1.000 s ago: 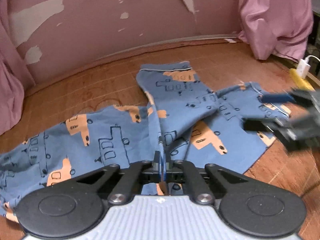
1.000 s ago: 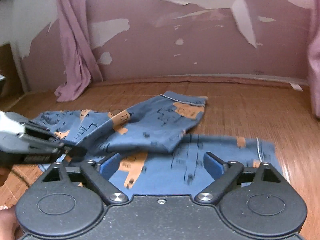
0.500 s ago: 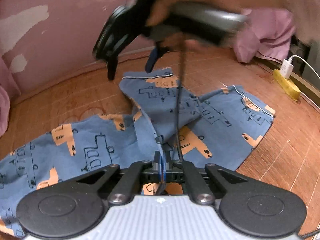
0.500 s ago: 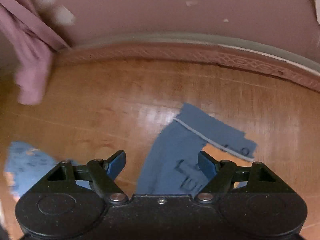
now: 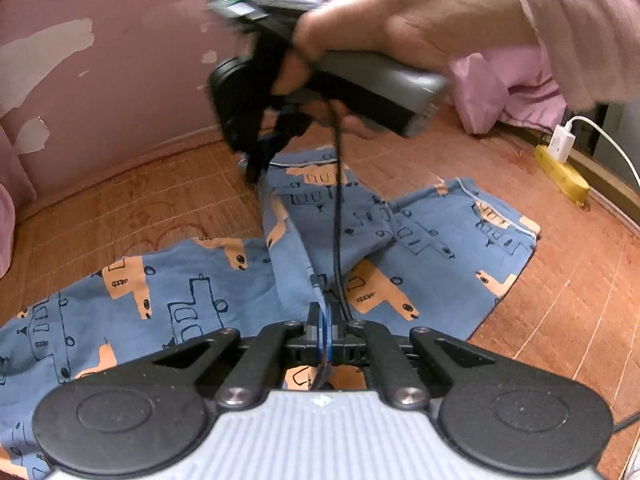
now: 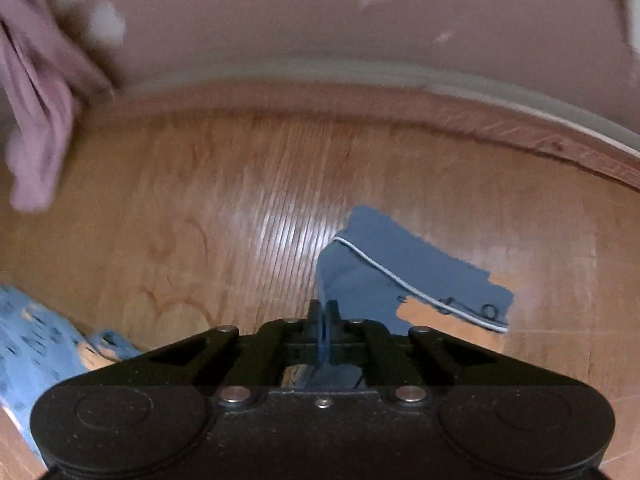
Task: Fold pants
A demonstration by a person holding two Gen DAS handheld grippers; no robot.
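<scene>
Blue pants (image 5: 424, 248) printed with orange and dark-outlined vehicles lie spread on the wooden floor, one leg folded over the other. My left gripper (image 5: 325, 316) is shut on a raised fold of the fabric near the crotch. In the left wrist view a hand (image 5: 400, 12) holds my right gripper (image 5: 260, 160) down at the far hem of the upper leg. In the right wrist view my right gripper (image 6: 324, 312) is shut on the edge of that leg's cuff (image 6: 400, 276), which carries a white piping line.
A pink peeling wall (image 5: 120, 80) and its baseboard (image 6: 440, 108) bound the floor. Pink cloth (image 5: 512, 92) hangs at the right, and more pink cloth (image 6: 36, 120) at the left in the right wrist view. A yellow power strip (image 5: 560, 176) with a white charger (image 5: 562, 144) lies at the right edge.
My right gripper swung over from the right to the far leg hem and shut on it. My left gripper stayed shut on the fold.
</scene>
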